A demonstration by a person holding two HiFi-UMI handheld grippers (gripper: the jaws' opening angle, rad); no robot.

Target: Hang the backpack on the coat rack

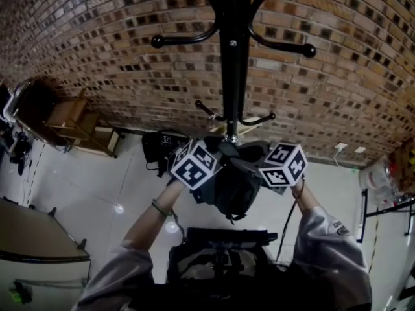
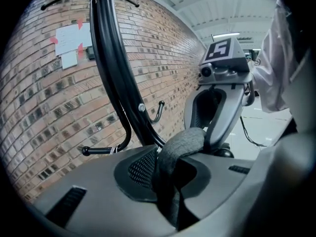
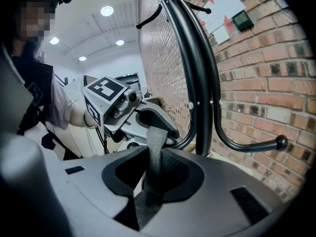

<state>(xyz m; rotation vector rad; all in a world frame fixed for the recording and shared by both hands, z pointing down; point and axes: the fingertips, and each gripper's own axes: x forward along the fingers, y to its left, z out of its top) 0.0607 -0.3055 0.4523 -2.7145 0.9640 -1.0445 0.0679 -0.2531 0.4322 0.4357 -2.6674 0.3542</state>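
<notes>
Left gripper (image 2: 168, 174), jaws narrowed and clamped on a padded grey strap (image 2: 185, 138), right gripper (image 3: 150, 174), jaws clamped on a flat webbing strap (image 3: 155, 139), backpack (image 1: 233, 193) hanging beneath both grippers, just in front of the coat rack (image 1: 233, 57) pole, brick wall (image 1: 97, 57) behind.

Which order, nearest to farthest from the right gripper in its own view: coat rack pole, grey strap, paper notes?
1. Grey strap: between the jaws.
2. Coat rack pole: just beyond, right of centre.
3. Paper notes: high on the brick wall.
</notes>
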